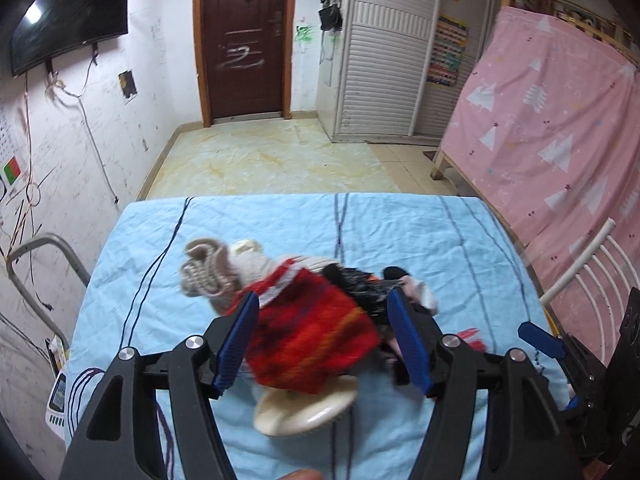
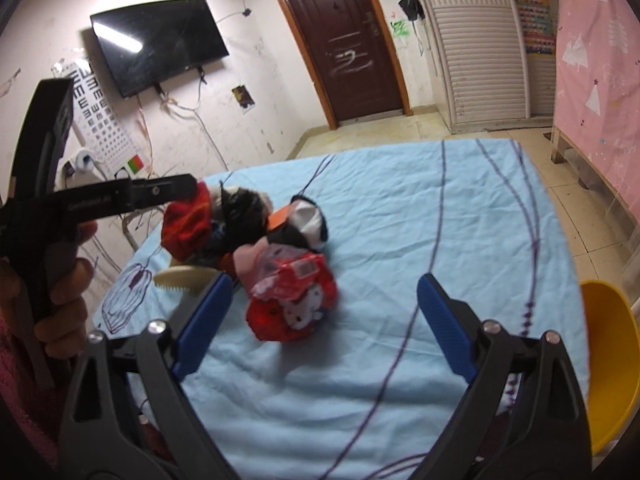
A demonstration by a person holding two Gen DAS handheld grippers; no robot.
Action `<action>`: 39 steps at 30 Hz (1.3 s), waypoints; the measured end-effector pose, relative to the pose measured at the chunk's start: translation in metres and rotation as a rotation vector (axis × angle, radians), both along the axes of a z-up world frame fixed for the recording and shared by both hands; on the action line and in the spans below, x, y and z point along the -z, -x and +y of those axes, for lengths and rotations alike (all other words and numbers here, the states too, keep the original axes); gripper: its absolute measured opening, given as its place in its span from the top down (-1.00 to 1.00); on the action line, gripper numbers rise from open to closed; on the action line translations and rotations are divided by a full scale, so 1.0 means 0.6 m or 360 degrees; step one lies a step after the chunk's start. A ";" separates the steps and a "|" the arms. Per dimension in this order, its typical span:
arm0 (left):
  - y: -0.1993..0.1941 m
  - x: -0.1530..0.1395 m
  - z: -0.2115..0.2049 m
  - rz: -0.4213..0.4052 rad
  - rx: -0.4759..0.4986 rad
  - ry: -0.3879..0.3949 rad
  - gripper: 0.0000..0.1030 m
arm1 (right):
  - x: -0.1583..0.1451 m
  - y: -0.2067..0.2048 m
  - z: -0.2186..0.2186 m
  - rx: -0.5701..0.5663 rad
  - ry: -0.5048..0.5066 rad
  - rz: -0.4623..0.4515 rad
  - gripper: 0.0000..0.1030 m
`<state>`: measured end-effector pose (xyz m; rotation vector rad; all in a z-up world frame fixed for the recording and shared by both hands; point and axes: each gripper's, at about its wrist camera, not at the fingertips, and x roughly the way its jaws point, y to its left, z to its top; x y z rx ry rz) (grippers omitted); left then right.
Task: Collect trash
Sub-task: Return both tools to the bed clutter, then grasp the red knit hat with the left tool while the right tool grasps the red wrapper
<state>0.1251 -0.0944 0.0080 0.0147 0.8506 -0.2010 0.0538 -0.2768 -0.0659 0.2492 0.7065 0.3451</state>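
Note:
A heap of trash lies on the light blue tablecloth [image 1: 400, 232]. A red knitted piece [image 1: 316, 332] is uppermost, lying over a cream comb-like plastic piece [image 1: 304, 412]. Behind it are a beige knitted roll [image 1: 208, 268] and a crumpled black bag [image 1: 360, 284]. My left gripper [image 1: 324, 312] is open, its blue pads either side of the red piece. In the right wrist view a red cartoon wrapper [image 2: 292, 300] lies nearest, just ahead of my open, empty right gripper [image 2: 324, 292]. The left gripper [image 2: 188, 188] shows at the heap's far left.
A yellow chair [image 2: 608, 360] stands at the table's right edge, a white metal chair back [image 1: 580, 272] beside it. A pink patterned sheet [image 1: 552, 128] hangs on the right. A grey metal frame [image 1: 44, 252] stands left of the table. A door [image 1: 244, 40] and wall TV [image 1: 68, 12] are beyond.

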 end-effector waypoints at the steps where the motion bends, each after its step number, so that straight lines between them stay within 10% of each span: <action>1: -0.002 0.004 0.007 0.0007 -0.0006 -0.0001 -0.14 | 0.002 -0.003 0.006 -0.0007 0.0010 0.0010 -0.75; 16: -0.005 0.055 0.028 0.0007 0.0070 -0.0073 -0.21 | 0.027 -0.046 0.052 -0.0011 0.0182 0.0152 -0.82; 20: -0.004 0.061 0.020 0.0013 0.0101 -0.0082 0.16 | 0.028 -0.052 0.058 -0.0027 0.0187 0.0172 -0.81; 23: 0.001 0.056 0.018 -0.0016 0.0117 -0.0068 0.54 | 0.031 -0.056 0.055 -0.0027 0.0156 0.0192 -0.54; 32: 0.016 0.033 0.029 -0.0046 0.0156 0.0037 0.62 | 0.035 -0.053 0.057 -0.0070 0.0128 0.0184 0.26; 39: 0.035 -0.003 0.032 -0.0132 0.0157 0.0056 0.62 | 0.024 -0.037 0.045 -0.0028 0.0109 0.0126 0.28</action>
